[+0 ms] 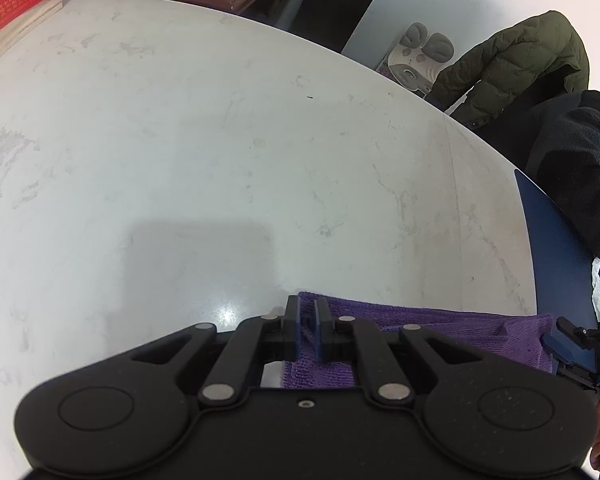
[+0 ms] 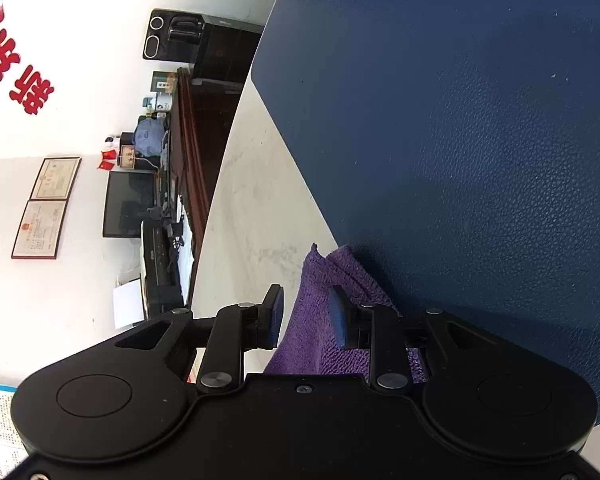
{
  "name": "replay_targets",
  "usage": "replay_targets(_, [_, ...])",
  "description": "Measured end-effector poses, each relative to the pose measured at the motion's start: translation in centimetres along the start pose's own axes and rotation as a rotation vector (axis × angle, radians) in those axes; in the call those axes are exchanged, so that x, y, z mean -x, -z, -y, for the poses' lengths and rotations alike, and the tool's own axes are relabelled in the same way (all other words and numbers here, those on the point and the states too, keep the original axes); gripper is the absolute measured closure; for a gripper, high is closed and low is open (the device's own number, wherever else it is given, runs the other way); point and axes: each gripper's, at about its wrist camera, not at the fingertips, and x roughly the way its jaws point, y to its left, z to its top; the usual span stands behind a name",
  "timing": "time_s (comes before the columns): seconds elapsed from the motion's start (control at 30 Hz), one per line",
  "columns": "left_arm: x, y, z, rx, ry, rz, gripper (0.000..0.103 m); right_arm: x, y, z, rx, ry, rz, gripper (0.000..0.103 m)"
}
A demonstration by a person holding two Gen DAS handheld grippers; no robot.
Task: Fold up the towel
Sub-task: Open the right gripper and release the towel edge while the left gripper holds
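A purple towel lay folded along the near edge of a pale marble-patterned table, one end reaching onto a dark blue mat, as a person worked a handheld gripper in each hand. The left gripper stood clenched on a pinch of the towel's cloth at its left corner, its blue pads pressed into the weave. At the other end the right gripper had its jaws parted, the towel's doubled corner standing up between them with a clear gap beside the left pad; whether the right pad brushed the cloth could not be told. The step in hand appeared to be setting the fold down and releasing it. To do that well, the right gripper would need to draw back along the line of its fingers so that neither pad snagged the loops and dragged the upper layer out of square. The left corner would best be let go only once the cloth rested flat on the table, with its edges matching those beneath. A slow retreat seemed wise, since terry of this kind clings to rubber pads.
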Motion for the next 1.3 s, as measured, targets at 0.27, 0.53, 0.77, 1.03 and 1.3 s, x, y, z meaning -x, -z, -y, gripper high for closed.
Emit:
replay_targets(0.27, [2.1, -0.5, -0.5, 0.008, -0.044, 0.080, 0.097, 1.2, 0.6, -0.2, 0.049, 0.039, 0.024, 0.078])
replay_targets(0.53, [4.4, 1.7, 1.8, -0.154, 0.049, 0.057, 0.097, 1.8, 3.2, -4.9, 0.383, 0.030, -0.023, 0.078])
replay_targets(0.77, [1.3, 4.0, 6.5, -0.413, 0.046, 0.000, 0.097, -1.9, 7.3, -10.2, 0.837, 0.079, -0.167, 0.078])
replay_targets(1.03, [-1.5, 4.2, 6.5, -0.526, -0.062, -0.006, 0.097, -5.3, 13.1, -13.8, 1.342, 0.082, -0.284, 0.075])
replay_targets(1.3, [-1.4, 3.6, 4.4, -0.476, -0.057, 0.016, 0.093, -7.1, 14.5, -13.1, 1.507, 0.118, -0.375, 0.075])
